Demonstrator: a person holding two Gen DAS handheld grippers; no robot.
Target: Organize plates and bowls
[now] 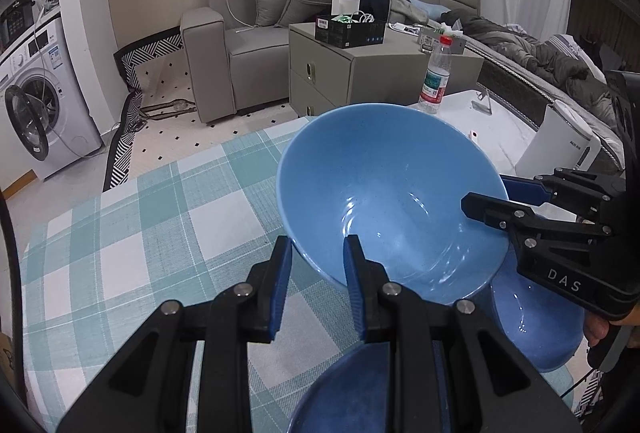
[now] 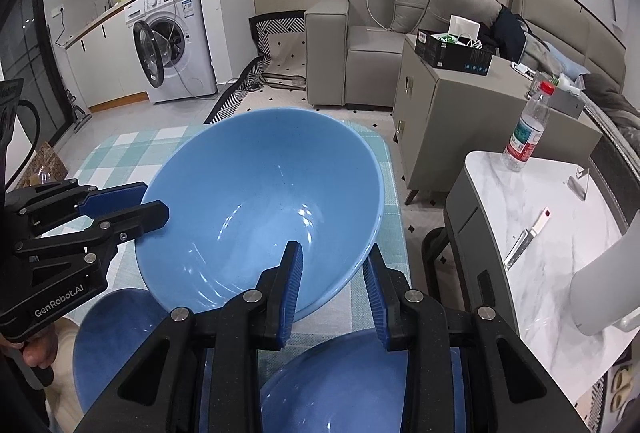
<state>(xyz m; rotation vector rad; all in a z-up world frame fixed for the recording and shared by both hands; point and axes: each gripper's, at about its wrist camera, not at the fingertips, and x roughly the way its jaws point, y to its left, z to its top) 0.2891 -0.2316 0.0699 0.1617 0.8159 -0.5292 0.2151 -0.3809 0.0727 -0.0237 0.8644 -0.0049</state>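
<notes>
Both grippers hold one light blue bowl (image 1: 384,201) above the worktop (image 1: 140,233), which is covered with a green checked cloth. The bowl is tilted, with its open side turned toward the cameras.

The left gripper (image 1: 316,265) grasps the bowl at its near rim: one finger is inside the bowl and the other is outside, under the rim. In the right wrist view this same gripper (image 2: 154,203) comes from the left side and its fingers close on the left edge of the bowl.

The right gripper (image 2: 334,269) grasps the rim in the same way, one blue pad inside and one outside. In the left wrist view it (image 1: 486,195) reaches in from the right.

Below the lifted bowl, two darker blue bowls are on the cloth: one (image 2: 116,337) on the left and one (image 2: 344,381) under the right gripper. A water bottle (image 2: 528,129) stands on a white marble side table (image 2: 560,233), well apart from the bowls.
</notes>
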